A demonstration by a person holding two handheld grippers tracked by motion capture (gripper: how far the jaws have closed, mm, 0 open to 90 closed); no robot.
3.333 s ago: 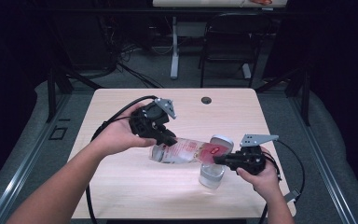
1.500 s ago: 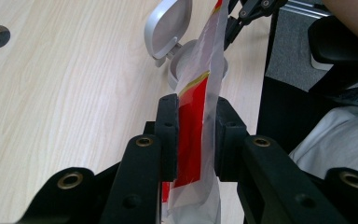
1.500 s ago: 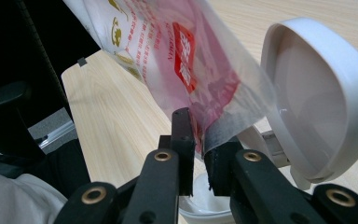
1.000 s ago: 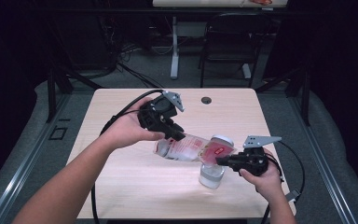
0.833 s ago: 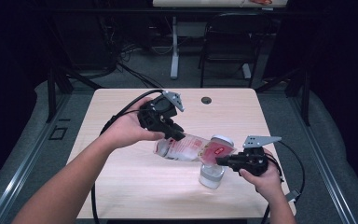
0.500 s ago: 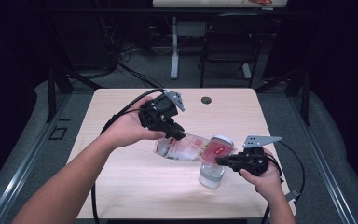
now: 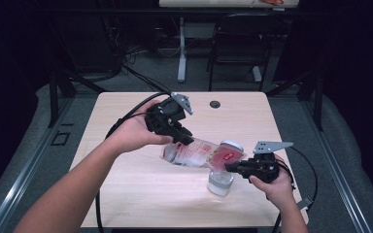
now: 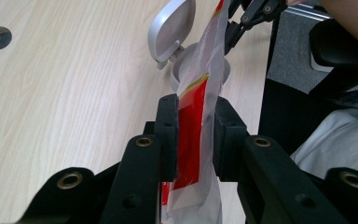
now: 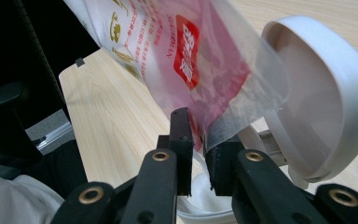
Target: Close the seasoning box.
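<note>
Left gripper (image 7: 178,137) is clamped on the upper end of a clear plastic pouch (image 7: 199,154) with red print, held slanted over the table (image 7: 141,194). Right gripper (image 7: 233,167) pinches the pouch's lower edge above an open white jar (image 7: 221,182), its lid (image 9: 326,93) flipped back.

Left gripper (image 7: 178,137), right gripper (image 7: 233,167): black two-jaw bodies, brass-ringed screw holes, grey three-cornered top plates, trailing black cables; forearms bare, unsleeved.

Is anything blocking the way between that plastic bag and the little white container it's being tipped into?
Nothing visible does. The container's lid is flipped open, and the bag's open end hangs right over the container, held by the left gripper and right gripper.
</note>
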